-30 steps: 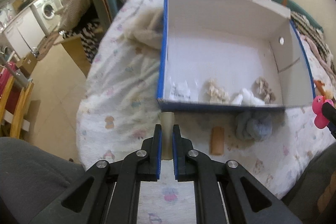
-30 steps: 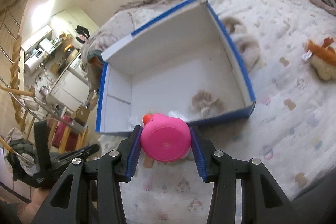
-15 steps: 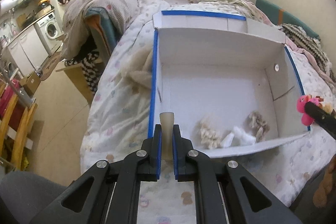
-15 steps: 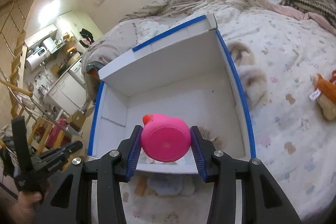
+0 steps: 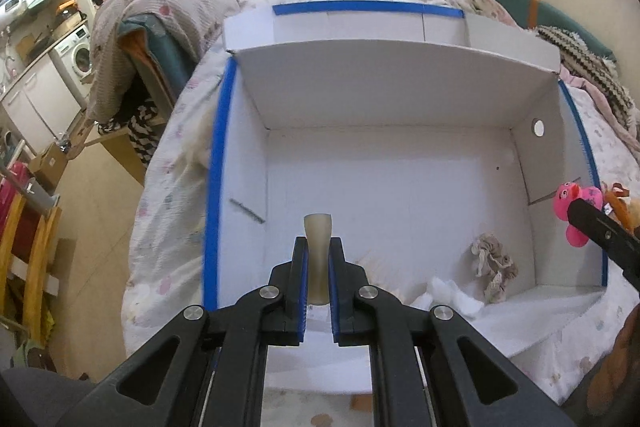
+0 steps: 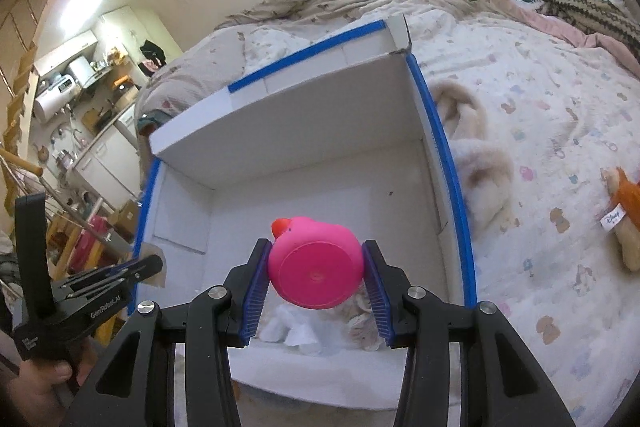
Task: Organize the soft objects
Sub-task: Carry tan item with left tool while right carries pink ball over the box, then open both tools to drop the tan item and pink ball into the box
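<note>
A: What is the left hand-held gripper (image 5: 317,269) doing?
B: It is clamped on a thin beige strip (image 5: 317,241), held over the white box (image 5: 400,99) at about seven o'clock of the box floor.
A: And inside the box?
B: A beige scrunchie (image 5: 491,265) and white fluff (image 5: 452,297) lie near five o'clock.
A: The right one?
B: The right hand-held gripper (image 6: 316,273) squeezes a pink toy duck (image 6: 316,263) above the box, which sits on the bed (image 6: 540,115).
</note>
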Motion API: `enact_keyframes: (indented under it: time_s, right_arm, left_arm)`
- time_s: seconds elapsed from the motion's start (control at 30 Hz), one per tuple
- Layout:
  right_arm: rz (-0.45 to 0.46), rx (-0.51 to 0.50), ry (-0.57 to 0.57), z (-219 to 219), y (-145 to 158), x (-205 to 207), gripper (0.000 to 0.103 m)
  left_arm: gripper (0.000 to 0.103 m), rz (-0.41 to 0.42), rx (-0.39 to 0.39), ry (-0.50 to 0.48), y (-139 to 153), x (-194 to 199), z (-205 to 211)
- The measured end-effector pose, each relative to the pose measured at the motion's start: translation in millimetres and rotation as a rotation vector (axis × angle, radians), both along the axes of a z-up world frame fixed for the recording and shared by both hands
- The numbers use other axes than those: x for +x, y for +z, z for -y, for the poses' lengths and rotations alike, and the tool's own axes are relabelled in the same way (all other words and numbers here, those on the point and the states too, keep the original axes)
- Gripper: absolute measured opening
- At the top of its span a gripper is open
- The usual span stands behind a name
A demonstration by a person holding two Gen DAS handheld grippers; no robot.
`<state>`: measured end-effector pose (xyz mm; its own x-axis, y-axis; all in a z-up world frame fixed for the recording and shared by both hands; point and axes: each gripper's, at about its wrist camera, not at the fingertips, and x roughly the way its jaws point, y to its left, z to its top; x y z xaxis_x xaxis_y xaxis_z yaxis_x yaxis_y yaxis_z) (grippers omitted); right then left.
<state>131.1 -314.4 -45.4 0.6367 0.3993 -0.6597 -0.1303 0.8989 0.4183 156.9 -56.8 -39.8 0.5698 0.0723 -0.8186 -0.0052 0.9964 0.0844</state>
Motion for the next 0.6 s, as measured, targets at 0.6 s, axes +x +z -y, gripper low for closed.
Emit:
enact_keyframes:
  time_s: [0.6]
  right_arm:
    - [-0.076,-0.119,0.034,-19,-27,16,0.048]
  left_arm:
    - [0.01,-0.099,0.058,-0.01,-56,39,17]
